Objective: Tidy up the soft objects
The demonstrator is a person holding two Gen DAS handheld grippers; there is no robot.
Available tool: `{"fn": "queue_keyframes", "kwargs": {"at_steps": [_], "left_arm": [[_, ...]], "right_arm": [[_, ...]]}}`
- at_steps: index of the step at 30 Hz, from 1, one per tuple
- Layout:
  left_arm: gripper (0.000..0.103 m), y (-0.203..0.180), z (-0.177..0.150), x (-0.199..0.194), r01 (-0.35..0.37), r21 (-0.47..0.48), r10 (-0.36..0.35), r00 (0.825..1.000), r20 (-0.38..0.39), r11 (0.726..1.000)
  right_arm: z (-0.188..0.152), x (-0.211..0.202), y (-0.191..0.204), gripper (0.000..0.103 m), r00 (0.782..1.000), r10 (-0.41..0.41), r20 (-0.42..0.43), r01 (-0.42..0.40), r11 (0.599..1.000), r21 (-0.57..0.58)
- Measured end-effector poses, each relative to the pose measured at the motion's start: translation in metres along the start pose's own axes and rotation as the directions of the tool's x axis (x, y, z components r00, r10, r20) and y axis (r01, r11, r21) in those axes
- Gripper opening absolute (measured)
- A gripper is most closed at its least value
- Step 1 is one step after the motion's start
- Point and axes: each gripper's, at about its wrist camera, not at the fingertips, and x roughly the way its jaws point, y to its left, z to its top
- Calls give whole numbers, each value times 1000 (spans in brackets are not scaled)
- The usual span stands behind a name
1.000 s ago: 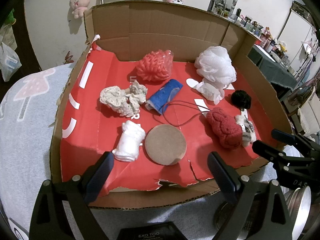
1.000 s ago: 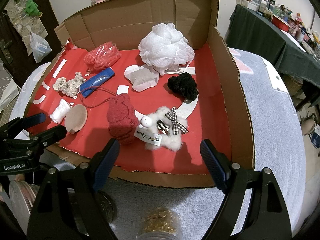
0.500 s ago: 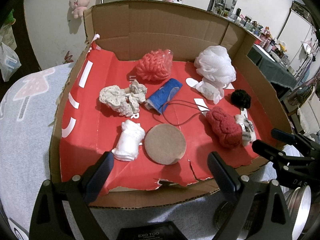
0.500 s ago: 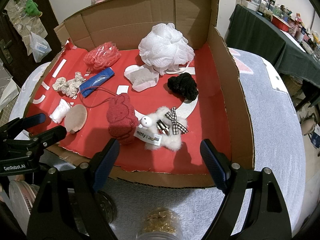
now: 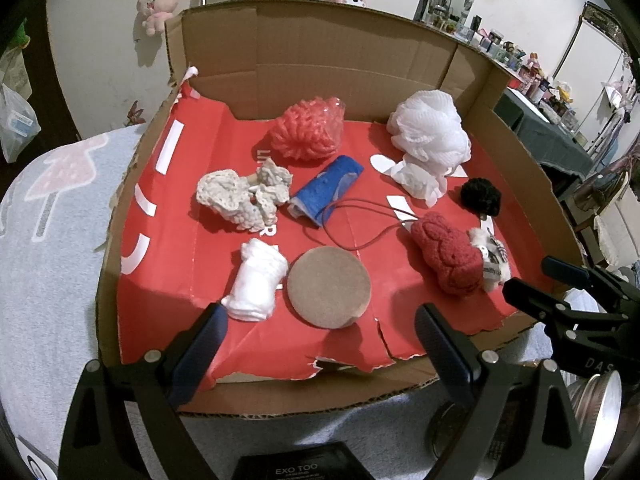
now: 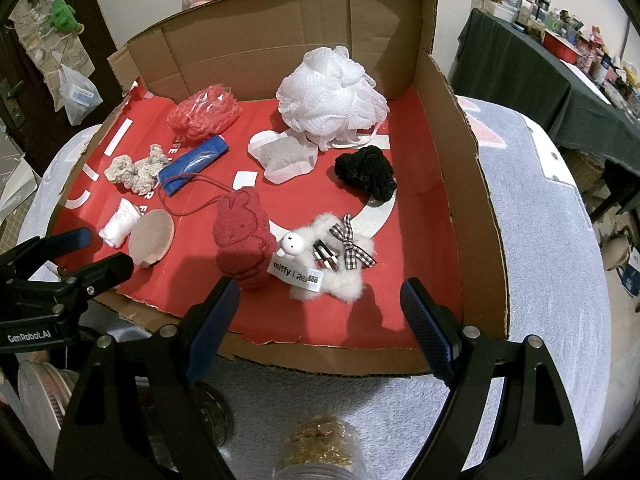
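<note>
An open cardboard box [image 5: 360, 64] with a red floor holds several soft things: a white mesh pouf [image 6: 332, 92], a red knitted bundle [image 5: 306, 132], a grey crocheted piece [image 5: 240, 196], a blue pouch [image 5: 326, 188], a black scrunchie [image 6: 366, 170], a dark red bunny plush [image 6: 242, 236], a white fluffy Miffy piece [image 6: 328, 264], a white sock [image 5: 258, 288] and a brown round pad [image 5: 328, 286]. My left gripper [image 5: 318, 340] is open and empty at the box's front edge, near the sock and pad. My right gripper [image 6: 320, 308] is open and empty before the Miffy piece.
The box stands on a grey fleece cover [image 6: 544, 240]. Metal tins [image 5: 600, 412] and a jar of gold bits [image 6: 320, 452] lie below the grippers. A dark green table [image 6: 532, 68] with clutter stands at the right. Plush toys [image 5: 158, 4] hang on the wall behind.
</note>
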Motion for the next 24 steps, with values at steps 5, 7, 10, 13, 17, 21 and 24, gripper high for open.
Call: {"fn": "queue_keyframes", "kwargs": {"at_steps": [5, 7, 10, 13, 17, 21, 24], "left_arm": [[96, 1, 1, 0, 4, -3, -4, 1000, 2, 1000], [96, 2, 2, -3, -12, -14, 12, 1000, 13, 1000], [96, 9, 4, -14, -13, -44, 15, 999, 47, 999], [96, 14, 5, -29, -8, -69, 13, 997, 81, 998], [96, 9, -4, -65, -39, -33, 45, 985, 166, 999], [102, -1, -24, -103, -51, -10, 52, 964, 262, 999], [103, -8, -43, -127, -42, 2, 39, 946, 323, 999]], "right_arm": [[0, 0, 0, 83, 1000, 6, -4, -6, 1000, 1], [1, 0, -3, 83, 1000, 16, -8, -16, 1000, 17], [4, -7, -6, 83, 1000, 11, 5, -11, 1000, 21], [6, -25, -9, 83, 998, -34, 57, 33, 999, 19], [3, -60, -8, 83, 990, -51, 135, 50, 999, 10], [-15, -100, 0, 83, 969, -83, 235, 89, 996, -16], [-38, -127, 9, 83, 950, -78, 302, 97, 994, -46]]}}
